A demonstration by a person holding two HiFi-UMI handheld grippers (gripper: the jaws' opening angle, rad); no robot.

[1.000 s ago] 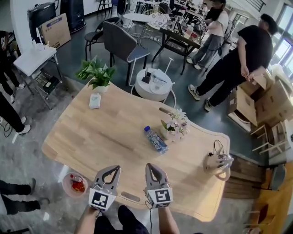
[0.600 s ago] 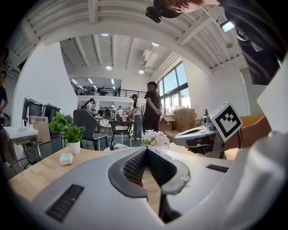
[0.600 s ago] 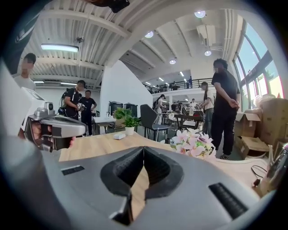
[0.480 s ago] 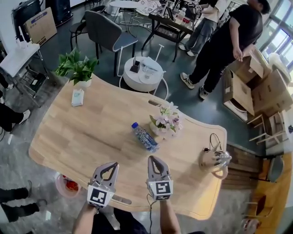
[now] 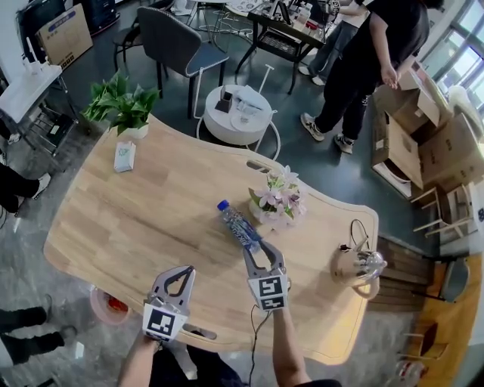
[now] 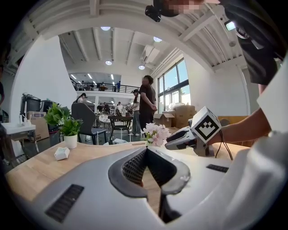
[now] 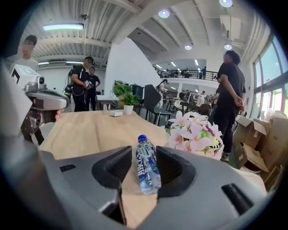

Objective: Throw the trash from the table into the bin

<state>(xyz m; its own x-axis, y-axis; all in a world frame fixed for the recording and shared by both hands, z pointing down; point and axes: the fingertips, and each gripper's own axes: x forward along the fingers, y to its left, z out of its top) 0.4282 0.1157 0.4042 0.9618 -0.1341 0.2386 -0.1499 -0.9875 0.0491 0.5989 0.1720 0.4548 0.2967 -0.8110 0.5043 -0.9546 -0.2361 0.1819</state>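
Lighting: bright; ceiling lamps (image 7: 164, 13) plus daylight from right-side windows (image 6: 173, 85). Shadows soft. Gripper views: heavy fisheye, black corners; left hand-held gripper (image 6: 145, 150) soft up close.

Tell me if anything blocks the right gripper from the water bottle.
Nothing visible does. The right gripper has just been opening its jaws, and the water bottle lies with its near end between them. The flowers stand off to the right, outside the jaws.

A plant (image 5: 123, 104) is seen at the upper left, with a small white box (image 5: 124, 156) just below it. Pink flowers (image 5: 277, 199) are placed near the centre, a kettle (image 5: 354, 266) at the right. A grey chair (image 5: 168, 39), a round stand (image 5: 240, 121) and cardboard boxes (image 5: 423, 143) are ranged across the top.
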